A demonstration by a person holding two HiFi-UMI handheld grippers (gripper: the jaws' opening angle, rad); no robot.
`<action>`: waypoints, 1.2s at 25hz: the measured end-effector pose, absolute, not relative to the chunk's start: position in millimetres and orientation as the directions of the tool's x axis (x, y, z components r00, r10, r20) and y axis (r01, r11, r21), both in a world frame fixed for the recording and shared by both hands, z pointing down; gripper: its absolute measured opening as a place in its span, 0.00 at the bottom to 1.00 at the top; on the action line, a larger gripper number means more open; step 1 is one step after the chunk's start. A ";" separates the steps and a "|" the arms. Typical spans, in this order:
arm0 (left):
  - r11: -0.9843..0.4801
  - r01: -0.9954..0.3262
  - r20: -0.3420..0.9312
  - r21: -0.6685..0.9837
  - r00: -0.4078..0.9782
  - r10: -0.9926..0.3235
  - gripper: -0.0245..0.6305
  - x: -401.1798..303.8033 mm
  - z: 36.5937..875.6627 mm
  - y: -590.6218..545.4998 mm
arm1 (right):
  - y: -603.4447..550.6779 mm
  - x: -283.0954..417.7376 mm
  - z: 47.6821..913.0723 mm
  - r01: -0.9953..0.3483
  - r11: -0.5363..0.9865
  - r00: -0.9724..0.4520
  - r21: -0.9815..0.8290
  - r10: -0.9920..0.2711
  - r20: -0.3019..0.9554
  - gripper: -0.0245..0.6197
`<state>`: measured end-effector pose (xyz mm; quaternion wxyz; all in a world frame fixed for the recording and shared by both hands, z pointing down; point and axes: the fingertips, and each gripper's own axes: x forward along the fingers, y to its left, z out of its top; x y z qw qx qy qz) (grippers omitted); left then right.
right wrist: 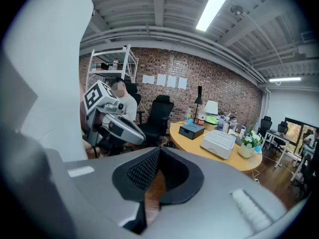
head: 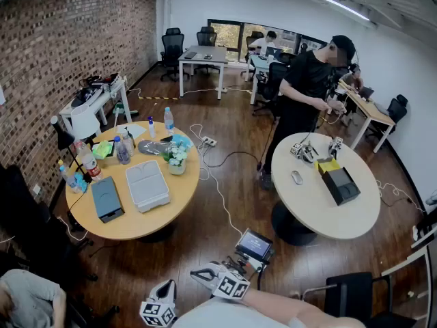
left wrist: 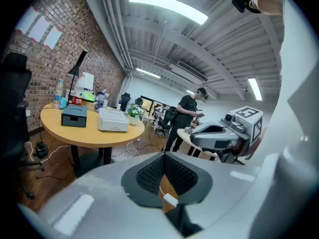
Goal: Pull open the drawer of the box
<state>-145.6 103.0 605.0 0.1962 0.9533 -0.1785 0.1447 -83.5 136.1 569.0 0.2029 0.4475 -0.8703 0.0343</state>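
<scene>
A dark grey-blue box (head: 107, 198) lies on the round wooden table (head: 136, 224) at the left, beside a white box (head: 147, 185). The left gripper view shows the same dark box (left wrist: 74, 115) far off, and so does the right gripper view (right wrist: 192, 130). Both grippers hang low at the bottom of the head view, well short of that table. My left gripper (head: 166, 287) is shut, with nothing between its pads (left wrist: 149, 171). My right gripper (head: 198, 273) is also shut and empty, its pads (right wrist: 142, 171) meeting at the tip.
Bottles, a lamp and a small flower pot (head: 177, 159) crowd the left table's far side. A person in black (head: 304, 94) stands by a second round table (head: 321, 207) holding a black box (head: 339, 183). Cables (head: 218, 183) cross the wooden floor. A small screen (head: 255, 243) sits just ahead of my grippers.
</scene>
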 end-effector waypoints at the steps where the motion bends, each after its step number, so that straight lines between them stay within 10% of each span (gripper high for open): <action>1: -0.856 -0.403 0.356 0.324 0.890 -0.284 0.05 -141.8 606.0 101.0 | 132.2 -83.3 568.2 -0.788 0.603 -0.525 0.120 -0.762 0.379 0.05; 30: -0.619 -0.611 0.442 0.494 0.789 -0.426 0.05 13.1 630.6 -77.1 | -51.2 84.6 567.2 -0.655 0.751 -0.670 0.082 -0.627 0.396 0.05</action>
